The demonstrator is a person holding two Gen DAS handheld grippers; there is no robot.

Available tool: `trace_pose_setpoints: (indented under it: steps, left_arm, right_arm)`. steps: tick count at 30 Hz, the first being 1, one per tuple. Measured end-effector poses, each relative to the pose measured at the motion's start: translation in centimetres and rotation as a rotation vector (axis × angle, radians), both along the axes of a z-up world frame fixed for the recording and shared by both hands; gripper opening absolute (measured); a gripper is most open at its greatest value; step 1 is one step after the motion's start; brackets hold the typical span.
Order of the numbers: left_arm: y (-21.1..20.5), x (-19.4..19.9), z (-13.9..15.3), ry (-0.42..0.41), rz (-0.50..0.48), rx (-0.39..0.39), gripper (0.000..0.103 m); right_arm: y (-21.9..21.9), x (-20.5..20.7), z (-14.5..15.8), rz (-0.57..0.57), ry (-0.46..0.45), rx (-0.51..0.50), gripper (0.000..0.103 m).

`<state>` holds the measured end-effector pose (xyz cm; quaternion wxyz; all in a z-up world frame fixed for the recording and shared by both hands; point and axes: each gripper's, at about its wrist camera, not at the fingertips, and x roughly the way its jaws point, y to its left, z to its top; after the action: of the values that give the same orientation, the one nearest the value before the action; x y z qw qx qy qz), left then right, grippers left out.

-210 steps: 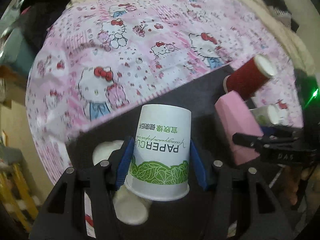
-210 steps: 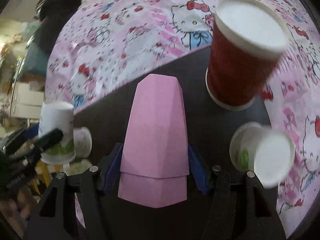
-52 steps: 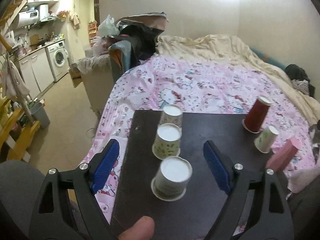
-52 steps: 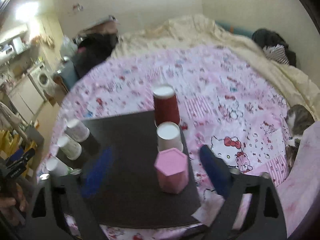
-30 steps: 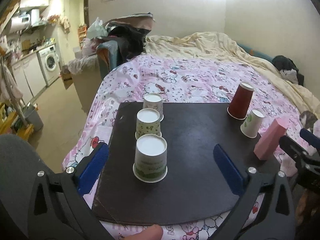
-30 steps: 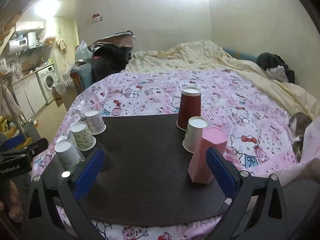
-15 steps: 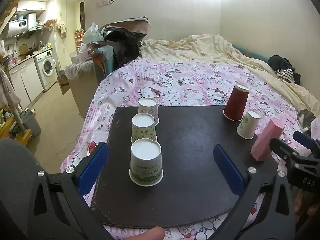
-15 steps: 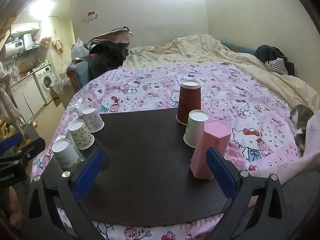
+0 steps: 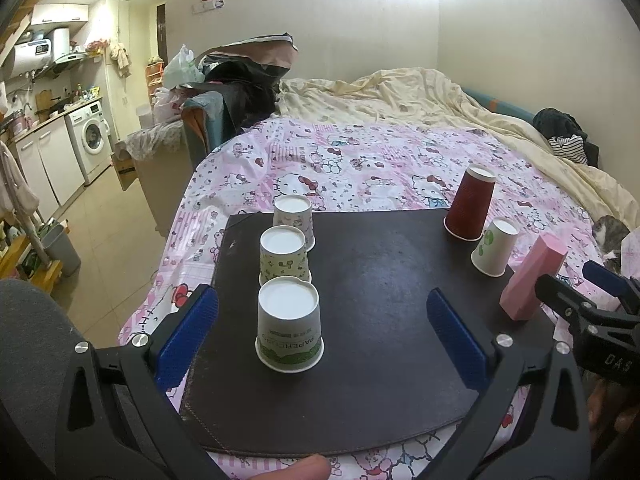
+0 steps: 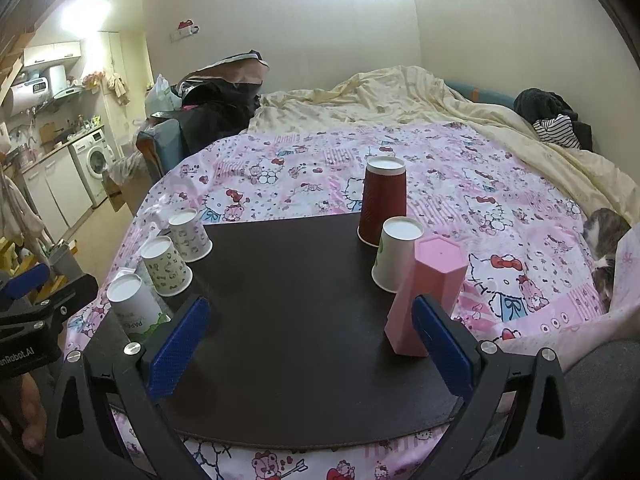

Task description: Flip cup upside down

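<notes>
Listing from largest to smallest, with every place given relative to the dark board point(image 9: 360, 344).

Bed cover point(image 9: 360, 160): pink cartoon print, lying under the board and spreading beyond its far edge.

Dark board: flat, matte, carrying six cups, all standing mouth down.

Left gripper point(image 9: 322, 336): hangs over the near edge of the board, jaws spread wide, gripping nothing and touching nothing.

Right gripper point(image 10: 308, 340): hangs over the near right part of the board, jaws likewise wide apart and empty; one blue pad point(image 10: 438, 346) overlaps the foot of the pink cup in this view, but contact cannot be told.

Pink cup point(image 10: 426, 300): six-sided, tall, at the board's near right edge.

Red cup point(image 10: 382, 200): at the far right corner of the board.

White cup with green leaves point(image 9: 289, 324): nearest of three in a row along the board's left side, between the left jaws though not touched.

White cup with green mark point(image 10: 394, 254): between the red and pink cups.

Green-patterned cup point(image 9: 285, 254): middle of the left row.

Pink-patterned cup point(image 9: 293, 220): far end of the left row.

Handling: the paper cups look light, thin-walled and easily crushed; take each by the mid-wall, gently. With all six inverted, the task appears complete.
</notes>
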<state>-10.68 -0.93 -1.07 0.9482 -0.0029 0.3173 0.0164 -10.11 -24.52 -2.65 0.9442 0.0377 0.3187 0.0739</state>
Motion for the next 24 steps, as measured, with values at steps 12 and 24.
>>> trace_pose_setpoints:
  steps: [12, 24]
  left_arm:
    - [0.02, 0.02, -0.03, -0.003, -0.001, 0.004, 0.103]
    - [0.28, -0.08, 0.08, -0.006, 0.001, 0.004, 0.103]
  right_arm:
    - [0.17, -0.07, 0.14, 0.009, -0.003, 0.0, 0.103]
    - [0.34, -0.13, 0.24, 0.013, 0.003, 0.0, 0.103]
